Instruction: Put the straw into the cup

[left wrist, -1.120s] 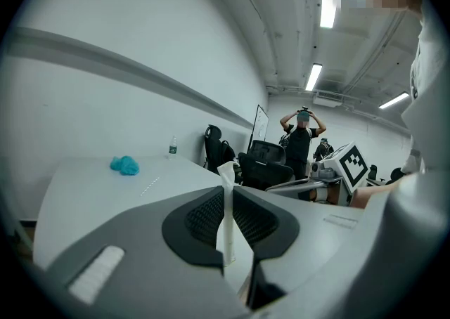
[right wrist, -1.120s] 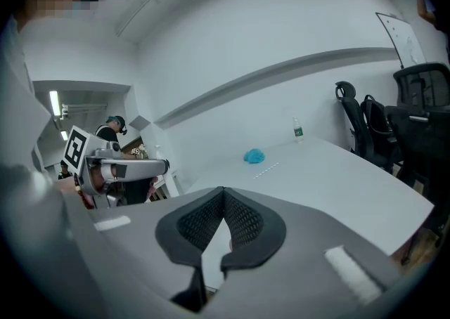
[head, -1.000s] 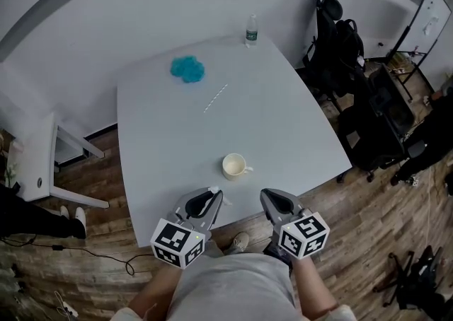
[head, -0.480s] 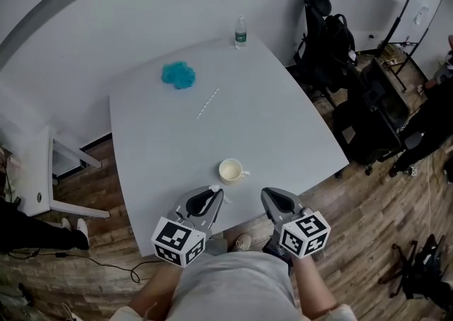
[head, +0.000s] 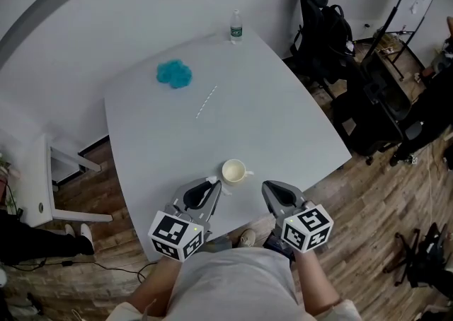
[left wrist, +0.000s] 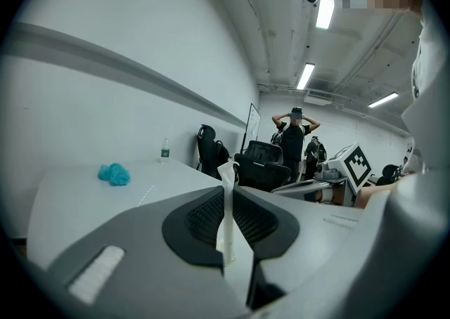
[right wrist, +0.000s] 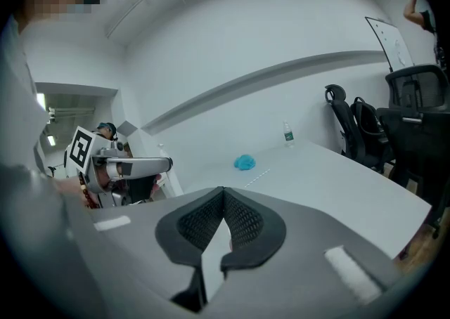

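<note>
Since a second ago the left hand-held gripper point(head: 211, 185) and the right hand-held gripper point(head: 267, 187) have both crept up-frame a bit. Their tips now hang over the near edge of the counter point(head: 283, 114) and sit closer to the cup point(head: 233, 170).

The straw point(head: 206, 102) is lying flat out on the counter, upper centre of the head view, angled from lower left to upper right. It's thin and pale with a faint dashed look, and it's well apart from both grippers. Below it in the frame, near the counter's front edge, stands the cup: cream coloured, upright, handle sticking out to the right. It's well apart from the straw and sits just above the gap between the two grippers.

The left one is clamped on a white paper-like strip point(left wrist: 226, 212) that stands up between the pads and pokes out past the tips. Can't tell what it actually is. The right one has its pads pressed together at the tips, with nothing caught between them.

Further out there's a crumpled blue cloth point(head: 173, 73) up-left of the straw and a small water bottle point(head: 235, 27) at the counter's far corner. Black office chairs point(head: 322, 22) stand along the right side, and there's wood floor point(head: 368, 199) around it all.
</note>
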